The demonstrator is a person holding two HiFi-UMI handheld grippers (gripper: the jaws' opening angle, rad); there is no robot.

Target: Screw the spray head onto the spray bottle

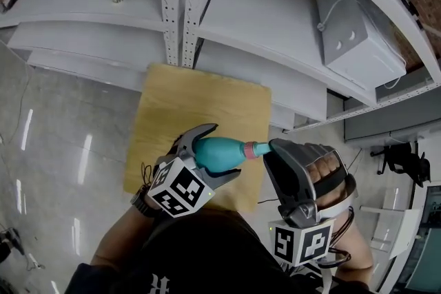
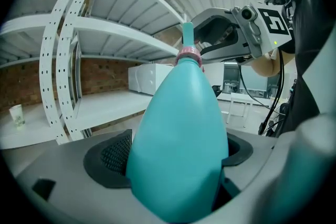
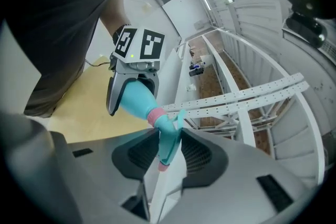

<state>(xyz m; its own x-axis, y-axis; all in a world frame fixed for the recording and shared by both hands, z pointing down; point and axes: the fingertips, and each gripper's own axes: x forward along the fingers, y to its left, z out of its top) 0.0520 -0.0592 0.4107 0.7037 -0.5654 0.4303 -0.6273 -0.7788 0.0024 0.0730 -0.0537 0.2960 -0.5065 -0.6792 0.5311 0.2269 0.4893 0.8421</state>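
Both tools are up off the wooden table [image 1: 172, 103], meeting in mid-air in front of the person's chest. The left gripper [image 1: 220, 150] is clamped round the fat belly of the teal spray bottle [image 2: 178, 134], pads pressed in on either flank, neck aimed across at the other tool. The right gripper [image 3: 170, 157] pinches the spray head [image 3: 167, 136] between its pads, and that head sits on the neck just past the pink collar [image 3: 154, 115]. So this looks like the screwing-on itself, head seated on the thread and not obviously home. How many turns are left, I can't tell from here. The next move calls for a roll of the right wrist about the bottle's long axis while the left holds the body dead steady, both kept in line so the thread doesn't cross. Pose-wise, the bottle lies near level, both grippers dip slightly downward, and the right hand [image 1: 324, 175] wraps its handle with the tool tipped over on its side
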